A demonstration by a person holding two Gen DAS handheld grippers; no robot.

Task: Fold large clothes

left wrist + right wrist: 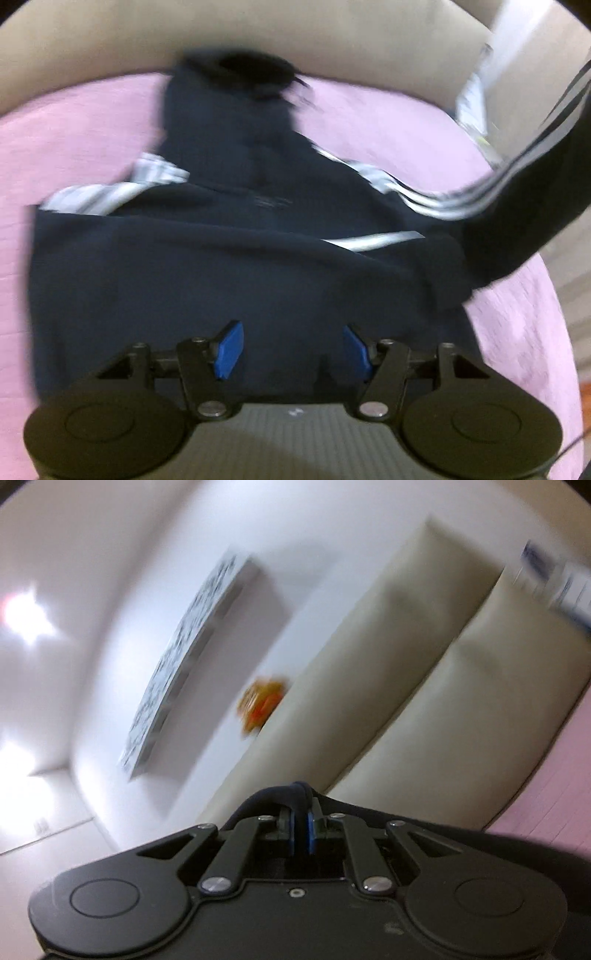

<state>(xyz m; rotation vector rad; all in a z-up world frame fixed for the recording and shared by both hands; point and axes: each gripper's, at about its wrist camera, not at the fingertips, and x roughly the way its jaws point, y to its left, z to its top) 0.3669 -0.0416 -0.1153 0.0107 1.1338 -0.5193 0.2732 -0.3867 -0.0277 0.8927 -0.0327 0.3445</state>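
Observation:
A dark navy jacket (207,266) with white stripes lies on the pink bedspread (81,125), hood toward the headboard. One striped sleeve (524,184) is lifted up and to the right, off the bed. My left gripper (293,349) is open, its blue pads (229,349) apart just above the jacket's near hem. My right gripper (301,830) is shut on a fold of dark sleeve fabric (295,794) and is raised, tilted toward the wall.
A beige padded headboard (258,37) runs behind the bed; it also shows in the right wrist view (424,672). A patterned wall picture (184,657) and an orange object (262,705) are on the white wall. The bed's right edge (561,332) drops to the floor.

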